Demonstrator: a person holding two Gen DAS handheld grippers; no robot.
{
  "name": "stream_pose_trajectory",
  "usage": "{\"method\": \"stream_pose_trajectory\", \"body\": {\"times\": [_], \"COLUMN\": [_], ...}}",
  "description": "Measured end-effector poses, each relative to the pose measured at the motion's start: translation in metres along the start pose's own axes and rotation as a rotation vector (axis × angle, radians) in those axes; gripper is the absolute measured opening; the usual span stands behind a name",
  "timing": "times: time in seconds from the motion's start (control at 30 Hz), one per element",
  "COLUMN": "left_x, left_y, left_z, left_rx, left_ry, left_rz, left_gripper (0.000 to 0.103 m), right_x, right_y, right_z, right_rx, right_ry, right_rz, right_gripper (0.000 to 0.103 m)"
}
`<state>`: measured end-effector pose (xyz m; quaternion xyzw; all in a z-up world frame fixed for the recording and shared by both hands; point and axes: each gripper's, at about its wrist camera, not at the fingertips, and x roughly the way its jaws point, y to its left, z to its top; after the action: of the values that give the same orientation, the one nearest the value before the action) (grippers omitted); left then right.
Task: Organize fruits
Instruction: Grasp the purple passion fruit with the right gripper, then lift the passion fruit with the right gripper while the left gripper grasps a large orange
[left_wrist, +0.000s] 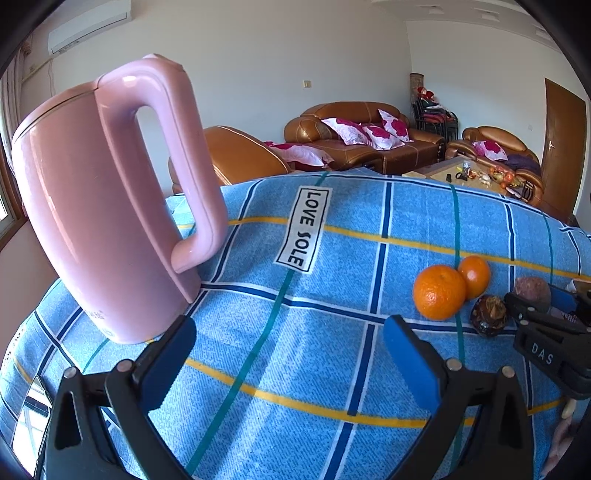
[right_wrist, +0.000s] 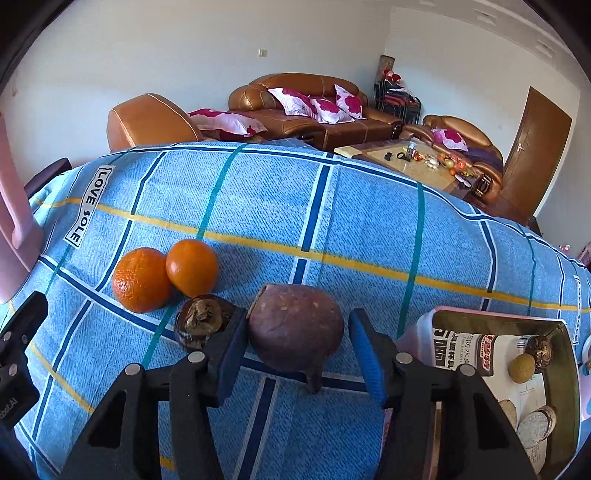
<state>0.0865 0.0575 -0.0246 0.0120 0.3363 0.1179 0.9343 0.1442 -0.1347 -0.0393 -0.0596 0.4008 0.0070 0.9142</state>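
From the left wrist camera, the left hand-held gripper (left_wrist: 290, 354) was seen with its blue-padded fingers spread wide apart over the blue checked cloth (left_wrist: 332, 236) on the tabletop, nothing held between them. A pink kettle (left_wrist: 107, 206) stood upright toward the left edge, just beyond the left finger. Toward the right edge two oranges (left_wrist: 439, 291) lay touching each other, with a dark brown fruit (left_wrist: 489, 315) just beside them. Behind that, a purple-brown fruit (left_wrist: 532, 291) was partly hidden by the right hand-held gripper (left_wrist: 543, 325), which reached in from the right.

From the right wrist camera, the right hand-held gripper (right_wrist: 297, 347) was seen with its fingers apart, set on either side of the purple-brown fruit (right_wrist: 295, 328). The left pad appeared to touch the fruit, while a gap showed at the right pad. The dark brown fruit (right_wrist: 201, 325) sat just outside the left finger, and the two oranges (right_wrist: 142, 278) lay just beyond it. Near the right edge an open box (right_wrist: 565, 369) lined with printed paper held several small round fruits (right_wrist: 521, 366). A brown leather sofa (right_wrist: 314, 107) was visible beyond the far edge.
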Motion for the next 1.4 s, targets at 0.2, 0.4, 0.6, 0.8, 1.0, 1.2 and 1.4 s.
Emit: {"method": "stream_pose_trajectory", "body": {"times": [0.2,0.4,0.6,0.8,1.0,1.2,1.4], "left_x": [0.006,0.008,0.01,0.006,0.002,-0.001,0.017], "left_y": [0.003,0.008,0.012,0.003,-0.005,-0.03,-0.059], "left_z": [0.001,0.002,0.003,0.003,0.004,0.008,0.025], "left_rx": [-0.011,-0.024,-0.025,0.018,0.044,0.129,0.183], "left_ry": [0.012,0.022,0.016,0.0,-0.015,-0.024,0.033], "left_rz": [-0.002,-0.007,-0.015,-0.057,-0.135,-0.211,-0.291], "left_gripper": [0.103,0.103,0.103,0.103,0.103,0.087,0.082], "right_x": [0.012,0.007,-0.045,-0.09,-0.095,-0.088,-0.087], "right_y": [0.008,0.01,0.01,0.012,0.0,-0.018,-0.026], "right_z": [0.005,0.004,-0.01,-0.035,-0.042,-0.047,-0.048], "right_rx": [-0.074,-0.087,-0.029,0.063,0.124,0.194,0.214], "right_ry": [0.042,0.042,-0.165,-0.307,-0.321,-0.295,-0.293], "right_rz": [-0.063,-0.096,0.007,0.106,0.095,0.111,0.103], "right_gripper": [0.057,0.052,0.052,0.052,0.052,0.052,0.052]}}
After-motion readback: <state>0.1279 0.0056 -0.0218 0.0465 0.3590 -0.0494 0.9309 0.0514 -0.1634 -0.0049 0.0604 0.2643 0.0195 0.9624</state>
